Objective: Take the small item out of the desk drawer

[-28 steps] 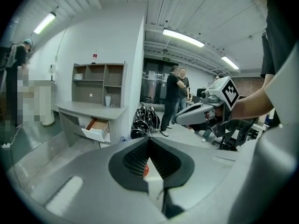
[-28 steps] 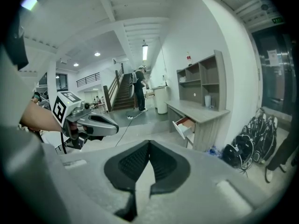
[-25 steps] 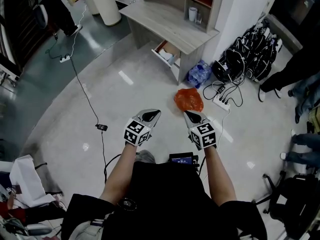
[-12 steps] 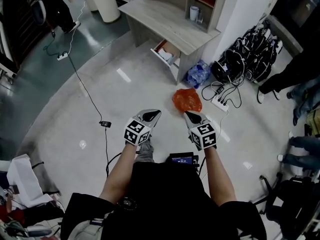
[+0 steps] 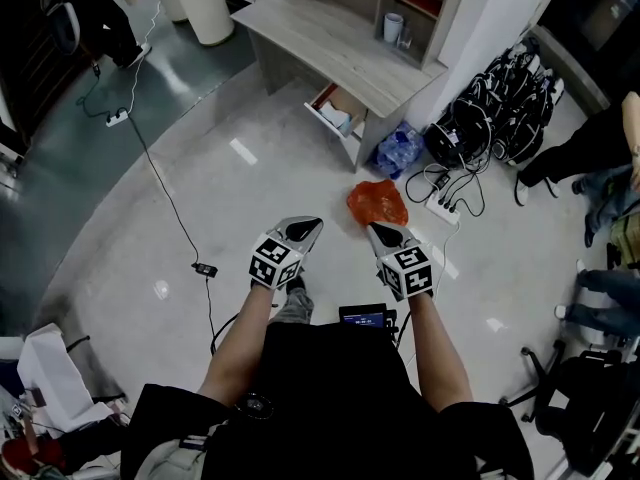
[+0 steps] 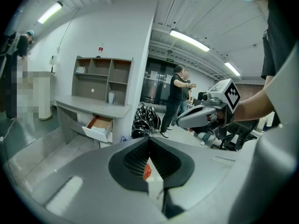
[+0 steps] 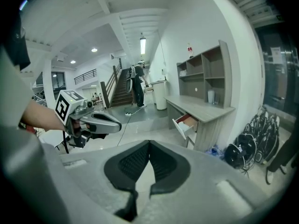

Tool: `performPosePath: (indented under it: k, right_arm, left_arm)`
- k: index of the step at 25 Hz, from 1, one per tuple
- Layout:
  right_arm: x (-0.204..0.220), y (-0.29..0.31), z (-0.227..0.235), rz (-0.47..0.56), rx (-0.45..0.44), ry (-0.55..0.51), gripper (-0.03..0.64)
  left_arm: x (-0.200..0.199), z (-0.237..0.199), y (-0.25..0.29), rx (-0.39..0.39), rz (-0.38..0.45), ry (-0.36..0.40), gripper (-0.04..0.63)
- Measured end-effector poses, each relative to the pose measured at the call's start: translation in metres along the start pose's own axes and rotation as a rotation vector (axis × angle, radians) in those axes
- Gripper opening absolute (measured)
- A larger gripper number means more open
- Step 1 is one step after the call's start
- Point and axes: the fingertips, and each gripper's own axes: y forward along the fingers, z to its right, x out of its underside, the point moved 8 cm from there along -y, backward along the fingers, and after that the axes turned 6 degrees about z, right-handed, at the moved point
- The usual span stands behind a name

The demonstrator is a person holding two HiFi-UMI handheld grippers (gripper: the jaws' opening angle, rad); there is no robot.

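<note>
The left gripper (image 5: 310,225) and right gripper (image 5: 373,228), fingers closed on nothing, hang above the floor (image 5: 220,198), well apart from the open drawer (image 5: 333,109) under the tabletop (image 5: 320,38). The small item, presumably inside, cannot be made out. Approach stage, apparently: next, close in and open the fingers.

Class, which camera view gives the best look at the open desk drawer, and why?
The head view: it looks down into the open drawer, showing its inside. Both gripper views catch it low from the side, mainly its white front and reddish inner wall.
</note>
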Motion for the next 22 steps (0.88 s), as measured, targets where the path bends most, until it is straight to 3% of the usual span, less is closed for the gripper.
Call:
performPosePath:
  k: [22]
  right_arm:
    - [-0.05,0.113,-0.023,-0.008,0.12,0.038,0.002]
  left_arm:
    - [-0.021,-0.135,0.0,0.141,-0.02,0.009,0.0]
